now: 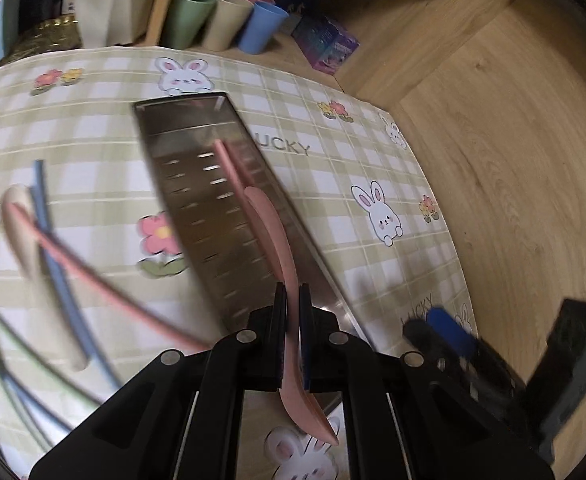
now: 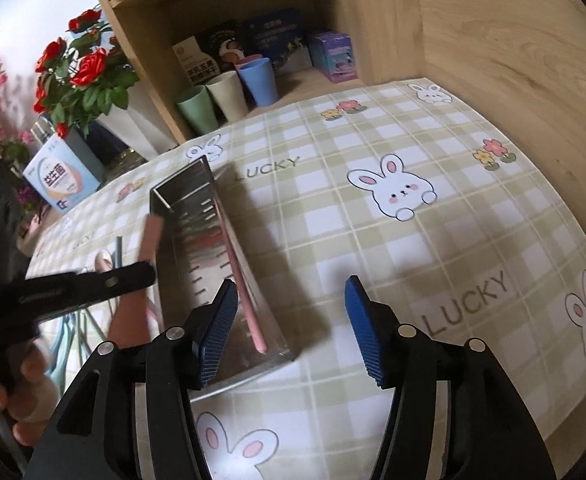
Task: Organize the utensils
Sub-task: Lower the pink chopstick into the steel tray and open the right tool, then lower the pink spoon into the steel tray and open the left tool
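Centrally in the left wrist view, your left gripper (image 1: 293, 300) is clamped on a pink spoon (image 1: 281, 248), its pads pressed flat against both sides of the utensil. The spoon's near end juts back below the fingers; its far end reaches forward over the metal tray (image 1: 197, 184). Inside the tray, one pink chopstick (image 1: 233, 172) lies along the right wall. Only this view shows the loose utensils (image 1: 45, 240) left of the tray: a cream spoon, blue, pink and green sticks, blurred and partly crossing one another on the checked tablecloth (image 1: 333, 184).

Your right gripper (image 2: 293, 320), seen in the right wrist view, stands wide apart and holds nothing; its left pad hangs over the tray's near end, its right pad over bare cloth. This view alone shows the tray's near wall and the chopstick's near tip resting close to it. At left it shows your left gripper from outside, crossing the held spoon beside the tray's left wall. Three cups (image 2: 229, 96) stand in the wooden shelf (image 2: 373, 20) beyond.
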`<act>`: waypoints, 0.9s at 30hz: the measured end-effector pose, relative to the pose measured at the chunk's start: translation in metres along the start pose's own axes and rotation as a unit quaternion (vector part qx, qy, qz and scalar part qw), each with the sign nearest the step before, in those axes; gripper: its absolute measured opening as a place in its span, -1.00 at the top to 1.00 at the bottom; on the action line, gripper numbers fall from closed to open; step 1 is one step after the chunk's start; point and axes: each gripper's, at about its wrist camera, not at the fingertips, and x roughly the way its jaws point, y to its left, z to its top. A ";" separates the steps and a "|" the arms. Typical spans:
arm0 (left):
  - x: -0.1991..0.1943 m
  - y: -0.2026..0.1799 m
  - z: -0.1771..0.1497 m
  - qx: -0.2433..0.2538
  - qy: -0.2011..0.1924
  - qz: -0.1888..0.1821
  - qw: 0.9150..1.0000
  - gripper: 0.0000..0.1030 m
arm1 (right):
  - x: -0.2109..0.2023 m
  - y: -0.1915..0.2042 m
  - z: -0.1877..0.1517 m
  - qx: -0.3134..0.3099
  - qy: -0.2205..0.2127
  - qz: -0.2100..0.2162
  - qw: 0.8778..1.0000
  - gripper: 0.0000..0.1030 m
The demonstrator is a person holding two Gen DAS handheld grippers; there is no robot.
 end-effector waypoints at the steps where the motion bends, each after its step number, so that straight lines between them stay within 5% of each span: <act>1: 0.006 -0.003 0.003 0.000 -0.001 0.004 1.000 0.89 | 0.000 -0.001 -0.001 0.002 0.001 0.000 1.000 -0.06; 12: 0.048 -0.002 0.003 0.023 0.039 0.062 0.997 0.89 | 0.000 -0.009 -0.006 0.018 0.009 -0.004 1.000 -0.06; 17: 0.049 -0.003 0.000 0.047 0.058 0.060 0.995 0.84 | -0.001 -0.009 -0.010 0.029 0.015 -0.003 0.999 -0.06; 21: 0.020 -0.003 -0.005 0.065 0.037 0.031 0.997 0.60 | -0.005 -0.005 -0.014 0.030 0.015 -0.001 0.999 -0.06; 27: -0.057 0.003 -0.012 0.112 -0.053 0.035 0.992 0.59 | -0.011 0.009 -0.021 0.029 0.008 0.002 1.000 -0.06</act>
